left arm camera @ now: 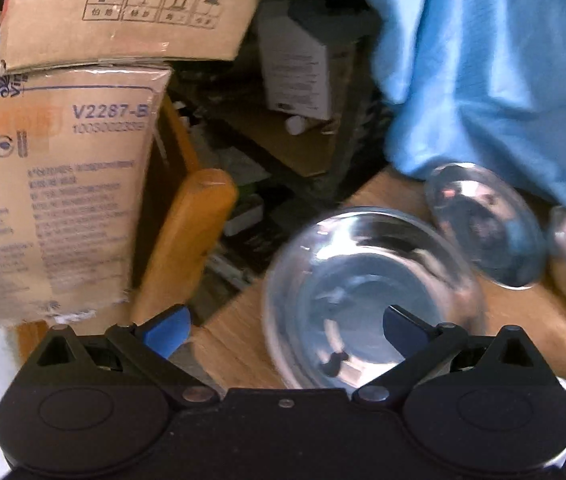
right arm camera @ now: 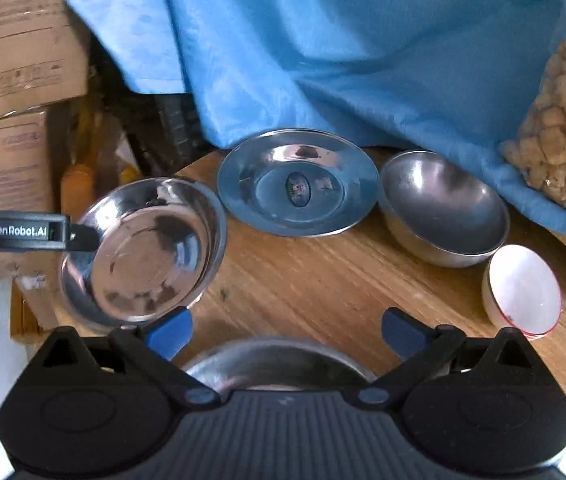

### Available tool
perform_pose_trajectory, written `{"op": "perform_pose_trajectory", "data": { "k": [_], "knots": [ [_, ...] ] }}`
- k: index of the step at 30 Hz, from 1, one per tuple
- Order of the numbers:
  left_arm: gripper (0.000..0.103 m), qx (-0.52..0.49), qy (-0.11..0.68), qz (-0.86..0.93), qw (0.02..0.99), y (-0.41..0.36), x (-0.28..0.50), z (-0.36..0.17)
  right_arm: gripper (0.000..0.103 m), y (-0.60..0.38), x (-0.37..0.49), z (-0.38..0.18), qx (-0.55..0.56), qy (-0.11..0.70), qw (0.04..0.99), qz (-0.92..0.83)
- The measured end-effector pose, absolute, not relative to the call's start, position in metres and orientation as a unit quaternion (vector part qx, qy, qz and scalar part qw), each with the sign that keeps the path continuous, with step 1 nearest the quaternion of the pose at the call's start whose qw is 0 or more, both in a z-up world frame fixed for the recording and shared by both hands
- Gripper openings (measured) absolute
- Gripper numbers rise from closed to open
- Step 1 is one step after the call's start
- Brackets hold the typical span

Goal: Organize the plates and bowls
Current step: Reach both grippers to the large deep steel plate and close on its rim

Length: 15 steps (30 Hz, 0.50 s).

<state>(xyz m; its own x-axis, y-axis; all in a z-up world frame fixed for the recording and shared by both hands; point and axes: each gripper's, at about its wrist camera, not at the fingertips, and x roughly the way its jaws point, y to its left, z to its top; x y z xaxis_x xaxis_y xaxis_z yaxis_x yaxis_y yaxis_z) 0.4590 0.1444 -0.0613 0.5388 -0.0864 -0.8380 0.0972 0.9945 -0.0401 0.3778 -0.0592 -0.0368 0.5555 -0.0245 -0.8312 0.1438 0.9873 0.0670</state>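
Steel bowl (right arm camera: 143, 252) at left claw (left arm camera: 285, 330)

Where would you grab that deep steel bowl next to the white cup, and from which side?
By its near-left rim, from above: one finger of the right tool inside, one outside. The deep steel bowl sits upright, and its round wall looks too wide and smooth to span. The white cup crowds its near-right side, the blue cloth its far side.
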Motion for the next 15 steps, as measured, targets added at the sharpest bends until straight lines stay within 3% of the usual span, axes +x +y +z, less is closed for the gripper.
{"op": "perform_pose_trajectory", "data": {
  "k": [5,10,15],
  "knots": [
    [0.102,0.05,0.486,-0.053,0.871,0.144,0.477,-0.072,0.103,-0.049,0.388,-0.035,0.031,0.426,0.904,-0.031],
    [0.101,0.06,0.496,-0.066,0.864,0.144,0.486,-0.078,0.102,-0.043,0.405,-0.047,0.049,0.441,0.896,-0.016],
    [0.086,0.053,0.519,-0.085,0.849,0.142,0.49,-0.084,0.09,-0.031,0.416,-0.058,0.044,0.466,0.883,-0.027]
  ]
}}
